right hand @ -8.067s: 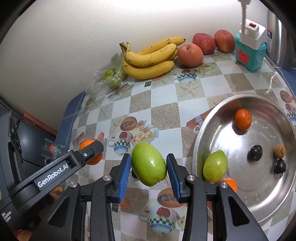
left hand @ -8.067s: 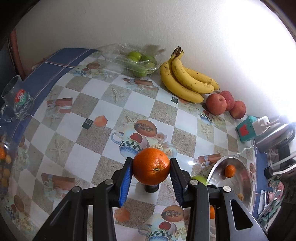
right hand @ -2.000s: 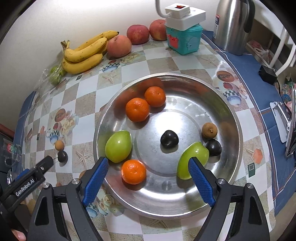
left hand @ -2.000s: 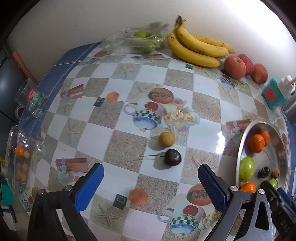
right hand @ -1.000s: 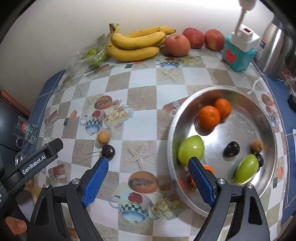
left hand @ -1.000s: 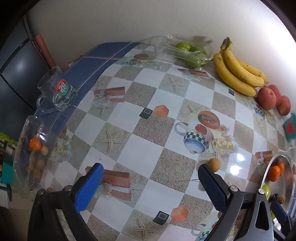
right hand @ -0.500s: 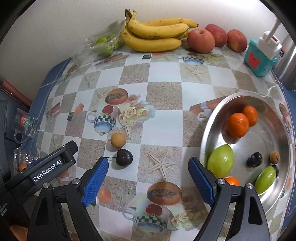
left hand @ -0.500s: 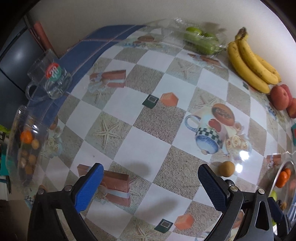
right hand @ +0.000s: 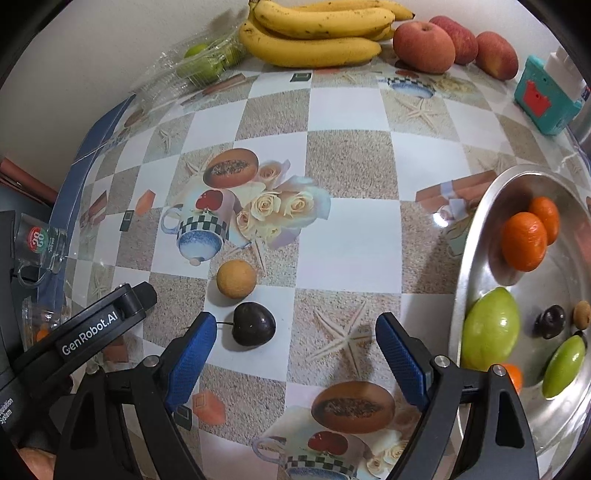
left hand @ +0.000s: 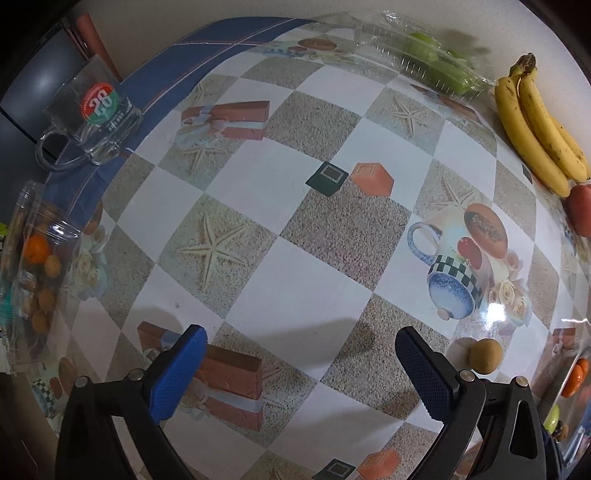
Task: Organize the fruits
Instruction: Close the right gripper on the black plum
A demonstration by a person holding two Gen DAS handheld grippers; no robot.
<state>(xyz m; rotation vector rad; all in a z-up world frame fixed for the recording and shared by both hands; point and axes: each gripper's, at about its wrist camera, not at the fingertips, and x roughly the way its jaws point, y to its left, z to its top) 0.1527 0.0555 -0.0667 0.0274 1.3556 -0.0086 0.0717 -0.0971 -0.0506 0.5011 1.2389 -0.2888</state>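
In the right wrist view a dark cherry [right hand: 253, 324] with a thin stem lies on the patterned tablecloth, and a small tan round fruit [right hand: 236, 278] sits just beyond it. My right gripper [right hand: 295, 350] hovers open, the cherry just inside its left finger. A steel bowl [right hand: 465, 258] at the right holds oranges [right hand: 523, 240], green fruits [right hand: 487, 328] and small dark fruit. My left gripper [left hand: 301, 363] is open over bare cloth, empty, with the tan fruit [left hand: 485, 356] to its right. The left gripper's body [right hand: 88, 336] shows at the right view's lower left.
Bananas [right hand: 314, 29], red apples [right hand: 424, 46] and a clear pack of green fruit [right hand: 199, 64] line the wall. A teal box [right hand: 546, 99] stands at the far right. A glass mug [left hand: 88, 118] and a clear fruit container [left hand: 33, 266] stand at the table's left edge.
The right gripper has come lower and nearer to the cherry and tan fruit, with the bowl sliding off to the right. The left gripper has dropped closer to the cloth and shifted left. Both stay open.
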